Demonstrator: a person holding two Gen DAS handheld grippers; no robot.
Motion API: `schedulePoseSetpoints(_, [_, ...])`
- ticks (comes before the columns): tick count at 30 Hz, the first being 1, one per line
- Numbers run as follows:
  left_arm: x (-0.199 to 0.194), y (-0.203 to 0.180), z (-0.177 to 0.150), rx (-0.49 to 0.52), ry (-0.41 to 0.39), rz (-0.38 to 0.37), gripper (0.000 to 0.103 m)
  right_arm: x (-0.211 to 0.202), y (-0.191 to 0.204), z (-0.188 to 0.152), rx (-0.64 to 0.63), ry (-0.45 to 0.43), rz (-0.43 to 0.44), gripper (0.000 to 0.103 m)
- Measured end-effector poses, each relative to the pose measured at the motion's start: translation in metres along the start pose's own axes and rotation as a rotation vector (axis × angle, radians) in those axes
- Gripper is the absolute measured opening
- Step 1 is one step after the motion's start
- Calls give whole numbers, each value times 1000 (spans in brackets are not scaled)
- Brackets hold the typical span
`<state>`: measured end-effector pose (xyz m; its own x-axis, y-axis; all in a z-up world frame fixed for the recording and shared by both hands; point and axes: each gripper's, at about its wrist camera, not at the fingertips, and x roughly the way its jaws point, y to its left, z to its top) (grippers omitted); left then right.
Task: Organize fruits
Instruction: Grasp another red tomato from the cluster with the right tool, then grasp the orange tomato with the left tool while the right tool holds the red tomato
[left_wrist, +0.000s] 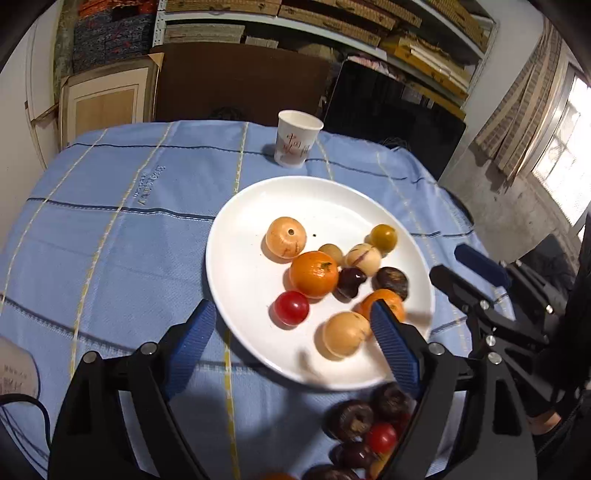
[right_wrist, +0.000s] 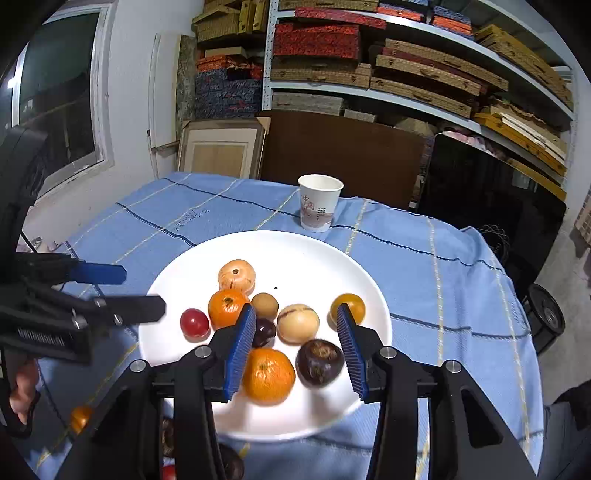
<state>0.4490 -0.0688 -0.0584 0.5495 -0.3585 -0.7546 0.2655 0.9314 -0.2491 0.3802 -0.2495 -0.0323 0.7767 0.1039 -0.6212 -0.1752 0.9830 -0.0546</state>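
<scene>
A white plate (left_wrist: 332, 199) (right_wrist: 295, 251) on the blue cloth holds several small fruits: two oranges (left_wrist: 314, 274) (right_wrist: 268, 374), a red tomato (left_wrist: 291, 307) (right_wrist: 194, 322), pale round fruits (left_wrist: 345, 334) (right_wrist: 297, 324), dark brown ones (left_wrist: 392, 282) (right_wrist: 319, 363) and a yellow one (left_wrist: 383, 237) (right_wrist: 348, 306). My left gripper (left_wrist: 291, 321) is open and empty over the plate's near edge. My right gripper (right_wrist: 296, 325) is open and empty, above the plate's near half. More dark and red fruits (left_wrist: 369, 424) lie on the cloth in front of the plate.
A paper cup (left_wrist: 297, 138) (right_wrist: 318, 202) stands behind the plate. The blue checked cloth (left_wrist: 110, 240) (right_wrist: 443, 266) covers the table. Shelves with boxes, a brown board and a black panel stand behind. A small orange fruit (right_wrist: 79, 417) lies at the near left.
</scene>
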Motion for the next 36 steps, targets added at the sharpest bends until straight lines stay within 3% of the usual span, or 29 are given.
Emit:
schedulePoseSetpoints(3, [-34,-4,-20,14,-12,-17,84,-36,3,-20,27,10,-5,46])
schedulePoseSetpoints(6, [-75,-9,-56,71,-47,-6,91,-71,13,-52,31,42,-1,46])
schedulePoseSetpoints(10, [-119,-15,-110,146,-64,1,93,-102,42,-107,35,115,52,46])
schedulePoseSetpoints(17, [-156,-8,-179,180,-81,80,94,-99,78,-150,82,183,98,46])
schedulePoseSetpoints(26, [-157,19,-203,84,-60,82,94,-63,103,-160,51,261,79,44])
schedulePoseSetpoints(29, [-153,23,-202,65,-53,80,94,-63,104,-159,51,255,65,32])
schedulePoseSetpoints(33, [-146,20,-200,84,-51,104,94,-70,103,-160,39,243,58,31])
schedulePoseSetpoints(36, [-137,17,-196,113,-42,137,94,-89,103,-162,28,186,73,31])
